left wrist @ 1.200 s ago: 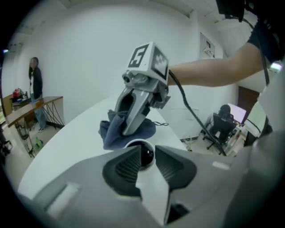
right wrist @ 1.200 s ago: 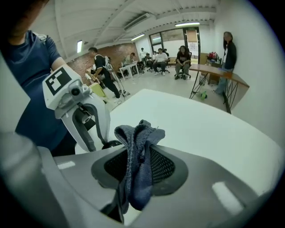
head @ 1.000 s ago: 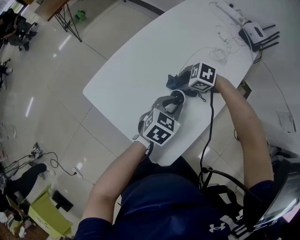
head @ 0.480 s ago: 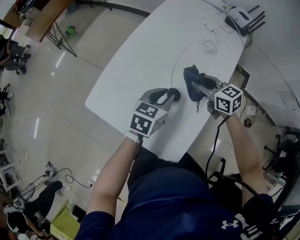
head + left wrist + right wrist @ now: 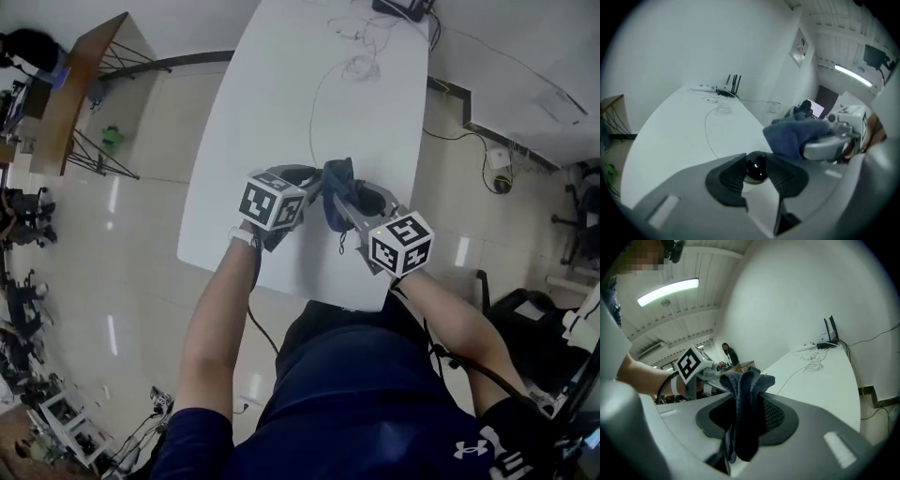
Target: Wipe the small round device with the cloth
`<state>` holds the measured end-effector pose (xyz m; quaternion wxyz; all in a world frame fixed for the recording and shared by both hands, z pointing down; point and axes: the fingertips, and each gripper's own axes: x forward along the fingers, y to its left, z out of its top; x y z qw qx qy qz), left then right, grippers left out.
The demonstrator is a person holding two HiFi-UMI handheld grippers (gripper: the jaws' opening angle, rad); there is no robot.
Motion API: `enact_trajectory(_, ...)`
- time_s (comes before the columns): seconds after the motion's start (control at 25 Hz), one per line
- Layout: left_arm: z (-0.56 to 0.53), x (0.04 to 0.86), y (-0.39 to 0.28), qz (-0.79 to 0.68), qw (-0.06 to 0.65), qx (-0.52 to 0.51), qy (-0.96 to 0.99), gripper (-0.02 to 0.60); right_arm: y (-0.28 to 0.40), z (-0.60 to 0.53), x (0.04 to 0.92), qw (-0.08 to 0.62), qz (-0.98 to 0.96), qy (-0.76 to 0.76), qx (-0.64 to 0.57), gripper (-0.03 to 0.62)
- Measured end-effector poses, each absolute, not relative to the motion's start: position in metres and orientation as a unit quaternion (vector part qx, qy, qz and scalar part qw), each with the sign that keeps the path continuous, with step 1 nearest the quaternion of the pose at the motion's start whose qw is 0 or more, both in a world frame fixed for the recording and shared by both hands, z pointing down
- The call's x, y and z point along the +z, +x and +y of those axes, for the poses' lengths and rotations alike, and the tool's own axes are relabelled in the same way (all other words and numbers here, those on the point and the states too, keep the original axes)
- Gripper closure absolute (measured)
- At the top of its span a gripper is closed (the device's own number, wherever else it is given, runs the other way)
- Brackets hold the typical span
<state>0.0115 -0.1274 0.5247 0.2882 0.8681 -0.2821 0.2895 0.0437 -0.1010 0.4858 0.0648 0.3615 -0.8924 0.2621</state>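
White table (image 5: pixel 281 84) below; device in the left jaws, cloth raised near it.
Left gripper (image 5: pixel 756 165) pads (image 5: pixel 730 180) touch the small black round device (image 5: pixel 756 170) on both sides; the jaws have just been opening and stand part open, so the hold looks light. Right gripper (image 5: pixel 746 416) jaws are clamped on the dark blue cloth (image 5: pixel 745 390), which bunches above them. Risk: wiping pressure from the cloth could push the device out of the lightly set pads and drop it; the thin cable (image 5: pixel 708 133) could snag. Head view hides the device behind cloth and marker cubes. Whether the device rests on the table or hangs clear cannot be determined.
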Motion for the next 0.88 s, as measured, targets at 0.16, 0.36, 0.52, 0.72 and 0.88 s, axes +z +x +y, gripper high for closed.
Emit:
enact_trajectory(0.16,-0.126,0.526,0.011,-0.279,0.294,0.288,0.867,0.456,0.046,-0.087,0.52,0.077,-0.862,0.395,0.307,0.471)
enact_trajectory(0.36,-0.127,0.526,0.012,-0.278,0.293,0.29,0.868,0.456,0.037,-0.063,0.568,0.107,-0.832,0.396,0.373,0.474)
enact_trajectory(0.52,-0.128,0.526,0.014,-0.273,0.291,0.295,0.868,0.456,0.028,-0.053,0.605,0.134,-0.785,0.404,0.45,0.476)
enact_trajectory(0.72,-0.125,0.529,0.022,-0.263,0.299,0.298,0.868,0.456,0.031,-0.048,0.634,0.155,-0.714,0.422,0.537,0.477)
enact_trajectory(0.88,-0.125,0.528,0.024,-0.271,0.287,0.31,0.865,0.456,0.031,-0.046,0.635,0.198,-0.713,0.425,0.522,0.477)
